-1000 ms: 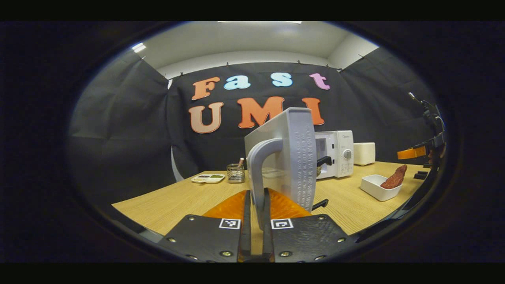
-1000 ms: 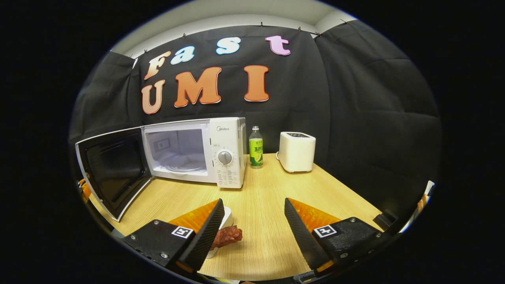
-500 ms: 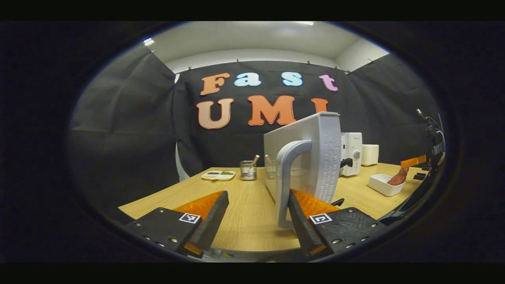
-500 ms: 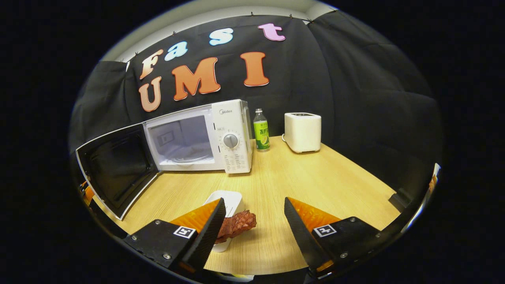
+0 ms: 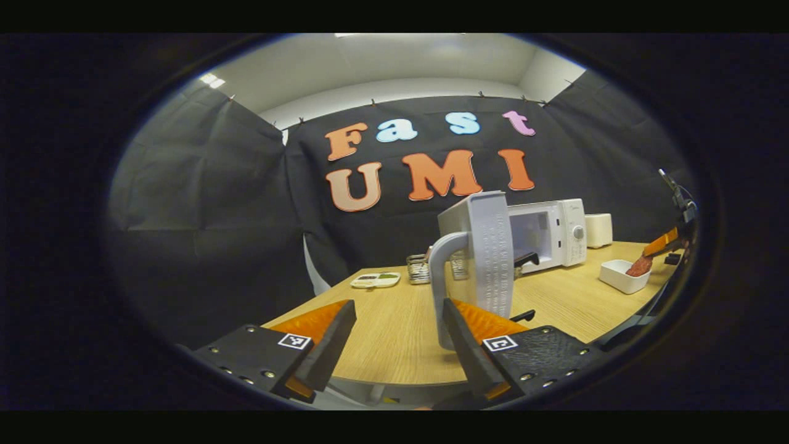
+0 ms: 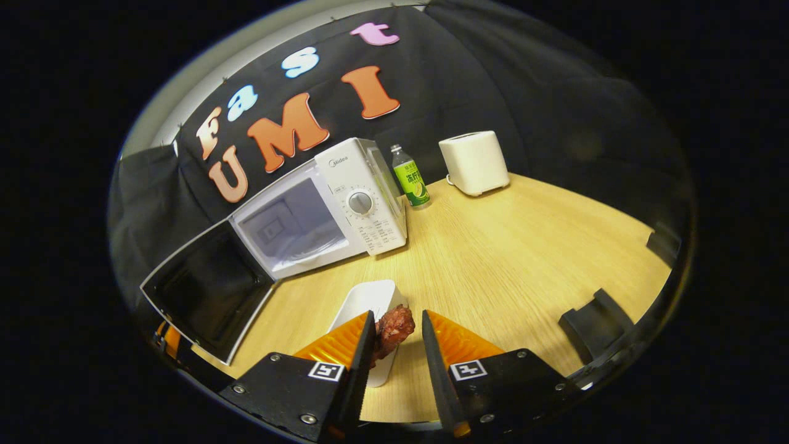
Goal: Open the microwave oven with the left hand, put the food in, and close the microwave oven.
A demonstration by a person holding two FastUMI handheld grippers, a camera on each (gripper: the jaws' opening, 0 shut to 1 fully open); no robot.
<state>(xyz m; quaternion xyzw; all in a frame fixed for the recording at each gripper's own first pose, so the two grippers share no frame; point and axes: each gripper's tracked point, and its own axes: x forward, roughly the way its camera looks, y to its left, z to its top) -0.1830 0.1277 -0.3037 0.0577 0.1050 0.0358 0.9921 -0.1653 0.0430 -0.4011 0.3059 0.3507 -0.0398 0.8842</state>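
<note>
The white microwave (image 6: 360, 200) stands at the back of the wooden table (image 6: 524, 246), its door (image 6: 212, 290) swung wide open to the left and its cavity empty. A piece of reddish meat (image 6: 394, 327) leans out of a white dish (image 6: 367, 302). My right gripper (image 6: 397, 312) straddles the meat with narrowed jaws; a thin gap shows at the right finger. My left gripper (image 5: 398, 302) is open, its right finger just beside the door handle (image 5: 439, 277). The door (image 5: 490, 246) shows edge on there, with the right gripper (image 5: 662, 240) far off over the dish (image 5: 619, 276).
A green-labelled bottle (image 6: 412, 182) and a white toaster (image 6: 474, 161) stand right of the microwave. A black holder (image 6: 595, 317) lies near the table's right edge. A small palette dish (image 5: 376, 280) and a wire basket (image 5: 419, 269) sit at the far left.
My left gripper let go of the door handle, opened and drew back. My right gripper tilted down over the dish and narrowed its jaws around the meat.
</note>
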